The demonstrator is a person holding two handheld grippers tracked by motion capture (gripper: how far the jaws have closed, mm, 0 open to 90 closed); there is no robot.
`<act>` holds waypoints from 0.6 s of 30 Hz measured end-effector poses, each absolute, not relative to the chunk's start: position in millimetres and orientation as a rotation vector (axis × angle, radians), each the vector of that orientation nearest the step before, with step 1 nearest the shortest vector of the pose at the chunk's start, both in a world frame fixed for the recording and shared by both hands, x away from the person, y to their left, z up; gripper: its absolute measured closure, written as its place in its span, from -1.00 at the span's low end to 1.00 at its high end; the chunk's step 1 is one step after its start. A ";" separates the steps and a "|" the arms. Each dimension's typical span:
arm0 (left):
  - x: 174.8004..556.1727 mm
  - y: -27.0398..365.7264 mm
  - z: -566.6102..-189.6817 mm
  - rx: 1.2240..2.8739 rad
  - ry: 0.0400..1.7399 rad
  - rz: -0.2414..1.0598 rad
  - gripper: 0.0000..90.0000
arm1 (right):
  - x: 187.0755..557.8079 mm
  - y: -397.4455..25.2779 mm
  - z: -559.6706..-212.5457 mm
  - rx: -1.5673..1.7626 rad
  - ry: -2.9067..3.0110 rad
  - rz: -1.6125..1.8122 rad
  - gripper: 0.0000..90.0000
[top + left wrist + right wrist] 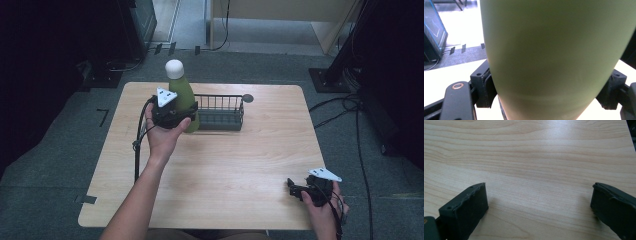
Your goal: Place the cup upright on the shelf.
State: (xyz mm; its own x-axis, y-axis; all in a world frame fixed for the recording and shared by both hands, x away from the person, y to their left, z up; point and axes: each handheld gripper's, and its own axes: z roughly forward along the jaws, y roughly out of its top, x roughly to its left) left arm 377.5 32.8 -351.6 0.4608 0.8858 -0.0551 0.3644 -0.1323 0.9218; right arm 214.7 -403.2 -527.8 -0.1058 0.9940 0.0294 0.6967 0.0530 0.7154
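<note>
The left claw (187, 114) is pinching a tall green bottle (183, 97) with a white cap (174, 68). In the left gripper view the bottle (554, 57) sits right between the two black jaws, one on each side, both pressed against its round body. The bottle stands upright. I cannot tell if its bottom rests on the bench (225, 160) or is lifted a little.

Just to the right of this claw is a dark wire basket (220, 112). The bottle is touching or almost touching the near end of the basket, but it is outside it, not in it.

The right claw (296, 190) is far from the bottle, down at the near right corner of the bench. In the right gripper view its jaws are spread wide apart over bare wood (536, 170), with nothing between them.

I think the step in hand is holding the bottle to move it. The next move may be to lift it high enough to clear the basket's wall, carry it to the right over the basket, and set it down inside. The grip must stay tight, since the bottle is smooth and tall and could tip.
</note>
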 end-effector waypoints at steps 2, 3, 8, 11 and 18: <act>382.1 31.6 -349.6 1.708 1.085 0.664 -0.53 | 214.7 -403.2 -527.8 1.689 1.856 0.811 -0.99; 384.4 31.1 -348.6 1.707 1.086 0.667 -0.53 | 214.7 -403.2 -527.8 1.689 1.856 0.811 -0.99; 394.7 28.3 -344.3 1.700 1.086 0.678 -0.53 | 214.7 -403.2 -527.8 1.689 1.856 0.811 -0.99; 402.4 24.9 -341.7 1.703 1.088 0.689 -0.53 | 214.7 -403.2 -527.8 1.689 1.856 0.811 -0.99; 420.7 18.7 -338.3 1.691 1.092 0.696 -0.53 | 214.7 -403.2 -527.8 1.690 1.855 0.811 -0.99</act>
